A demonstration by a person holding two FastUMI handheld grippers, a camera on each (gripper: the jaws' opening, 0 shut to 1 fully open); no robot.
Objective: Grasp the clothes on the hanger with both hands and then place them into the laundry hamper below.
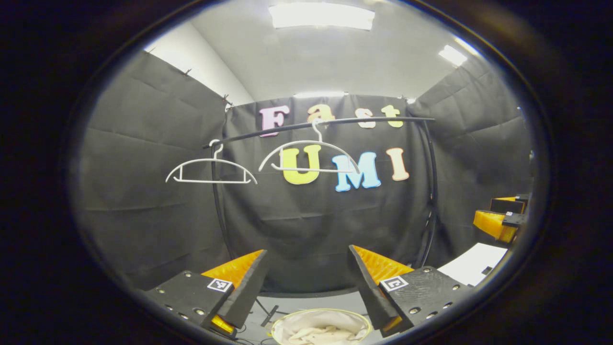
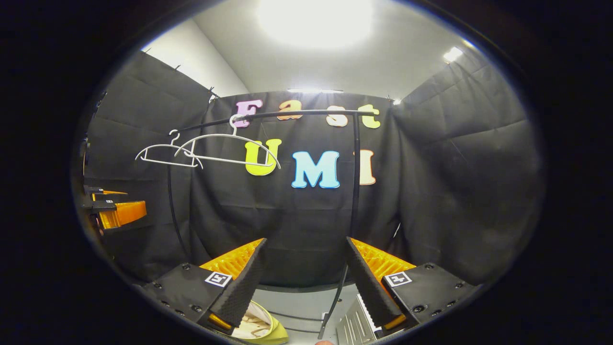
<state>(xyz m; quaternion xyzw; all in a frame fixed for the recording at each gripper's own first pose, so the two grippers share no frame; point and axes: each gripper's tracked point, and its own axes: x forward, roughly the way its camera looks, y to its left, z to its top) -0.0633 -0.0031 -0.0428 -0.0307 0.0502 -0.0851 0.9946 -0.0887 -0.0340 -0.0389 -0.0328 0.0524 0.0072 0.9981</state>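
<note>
Two bare hangers hang on the rail (image 1: 335, 122): in the left gripper view the left hanger (image 1: 210, 170) sits at the rail's left end and the right hanger (image 1: 309, 155) nearer its middle, neither carrying a garment. The clothes (image 1: 318, 333) lie pale and crumpled inside the laundry hamper (image 1: 282, 326) on the floor below the rail, so the placing looks done, as far as can be judged.

The left gripper (image 1: 306, 278) has its jaws spread wide with nothing between them, aimed at the booth wall above the hamper. The right gripper (image 2: 304, 273) is likewise released and empty; in its own view the hamper's yellow-green rim lies low at the left, just beside its left finger, and the rail's right upright (image 2: 354, 191) stands close ahead.

Risks from here, as a guess: lowering either hand carelessly could knock the hamper's soft rim and tip or shift it. A sweep of the right gripper could strike the upright and shake the rack, setting the hangers swinging or sliding off the rail. Cloth near the rim might catch a fingertip.
</note>
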